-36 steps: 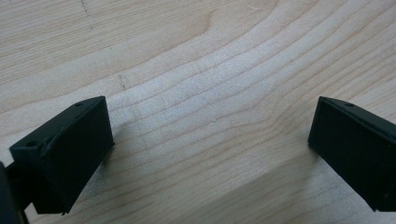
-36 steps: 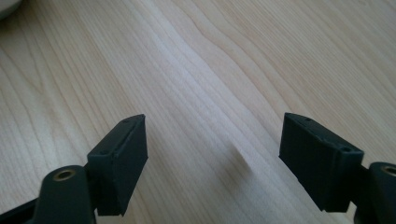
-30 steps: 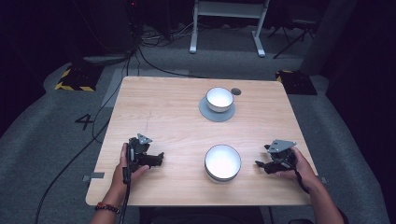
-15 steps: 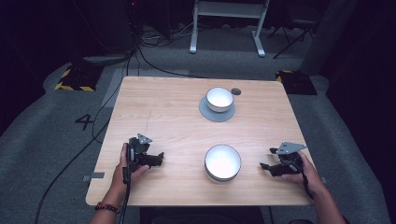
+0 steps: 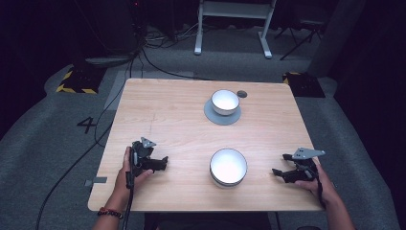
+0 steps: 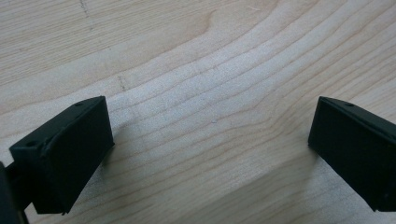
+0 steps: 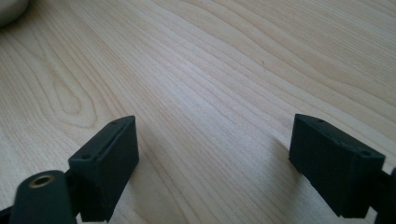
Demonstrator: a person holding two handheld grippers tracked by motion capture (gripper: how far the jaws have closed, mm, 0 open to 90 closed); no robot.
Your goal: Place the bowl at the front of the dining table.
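Now the right gripper [image 5: 283, 171], its jaws just opened wide with nothing between them, sits low near the table's [image 5: 182, 120] right edge. Bare wood separates it from the near bowl [image 5: 228, 166]. Likewise the left gripper [image 5: 163, 162] gapes empty, left of that bowl, near the front edge.

White bowl [image 5: 228, 166], round, upright, empty inside, standing on the wooden tabletop [image 5: 182, 120] near the front edge, between both hands, touching neither; rim also visible in the right gripper view.
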